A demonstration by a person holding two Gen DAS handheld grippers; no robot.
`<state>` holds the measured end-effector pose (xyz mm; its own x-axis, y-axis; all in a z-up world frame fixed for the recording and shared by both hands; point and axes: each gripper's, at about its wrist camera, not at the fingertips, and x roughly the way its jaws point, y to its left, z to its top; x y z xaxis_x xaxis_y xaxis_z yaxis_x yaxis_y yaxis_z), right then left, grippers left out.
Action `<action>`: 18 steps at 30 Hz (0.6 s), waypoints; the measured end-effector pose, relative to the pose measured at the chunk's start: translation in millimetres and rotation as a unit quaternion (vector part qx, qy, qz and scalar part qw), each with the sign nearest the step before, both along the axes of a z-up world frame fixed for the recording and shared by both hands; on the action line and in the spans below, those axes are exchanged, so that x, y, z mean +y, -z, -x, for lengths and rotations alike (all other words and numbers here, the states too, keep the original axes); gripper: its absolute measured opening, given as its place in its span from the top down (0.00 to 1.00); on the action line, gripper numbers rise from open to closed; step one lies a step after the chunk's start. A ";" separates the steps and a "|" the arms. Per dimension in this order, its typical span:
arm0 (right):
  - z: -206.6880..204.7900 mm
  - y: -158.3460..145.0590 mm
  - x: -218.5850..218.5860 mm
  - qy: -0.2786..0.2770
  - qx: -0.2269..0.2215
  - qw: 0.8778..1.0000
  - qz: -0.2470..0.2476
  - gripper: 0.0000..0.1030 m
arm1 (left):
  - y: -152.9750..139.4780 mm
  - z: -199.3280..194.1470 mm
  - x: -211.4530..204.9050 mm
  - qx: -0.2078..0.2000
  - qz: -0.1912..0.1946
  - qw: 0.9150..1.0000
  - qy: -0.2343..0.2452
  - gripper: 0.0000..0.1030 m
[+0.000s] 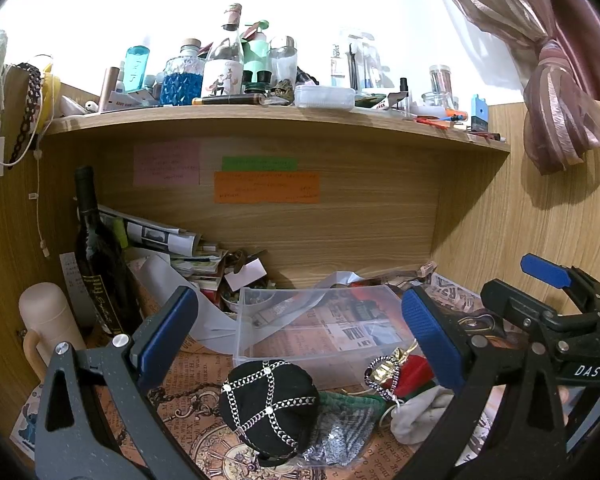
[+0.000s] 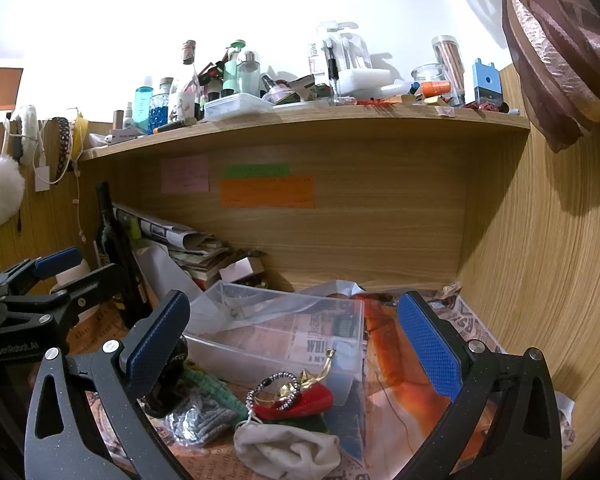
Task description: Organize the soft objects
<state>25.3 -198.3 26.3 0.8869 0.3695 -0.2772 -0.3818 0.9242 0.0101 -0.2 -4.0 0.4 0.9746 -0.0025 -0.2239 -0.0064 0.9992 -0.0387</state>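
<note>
A lived-in home bedroom nook: a wood-grain counter (image 1: pixel 204 364) under a shelf (image 1: pixel 260 118) crowded with toiletry bottles (image 1: pixel 182 76), sticky notes (image 1: pixel 266 187) on the back panel, a tied curtain (image 1: pixel 560 108).

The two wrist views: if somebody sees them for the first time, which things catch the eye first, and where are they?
Nearest the left gripper lies a black cap with silver chains, on the printed paper in front of an empty clear plastic box. Right of the cap sit a red ornament with a beaded loop and a crumpled white cloth, between the open fingers of the right gripper. Above, a wooden shelf is crowded with bottles.
</note>
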 end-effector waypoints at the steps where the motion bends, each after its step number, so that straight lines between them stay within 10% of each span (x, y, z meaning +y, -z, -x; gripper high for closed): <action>1: -0.6 -0.1 -0.5 0.000 0.000 1.000 0.000 0.00 | 0.0 0.0 0.0 0.000 0.000 1.000 0.000 0.00; 18: -0.1 -0.3 -0.4 0.000 0.000 1.000 -0.001 0.00 | -0.2 0.5 -1.2 -0.001 -0.001 1.000 0.000 0.00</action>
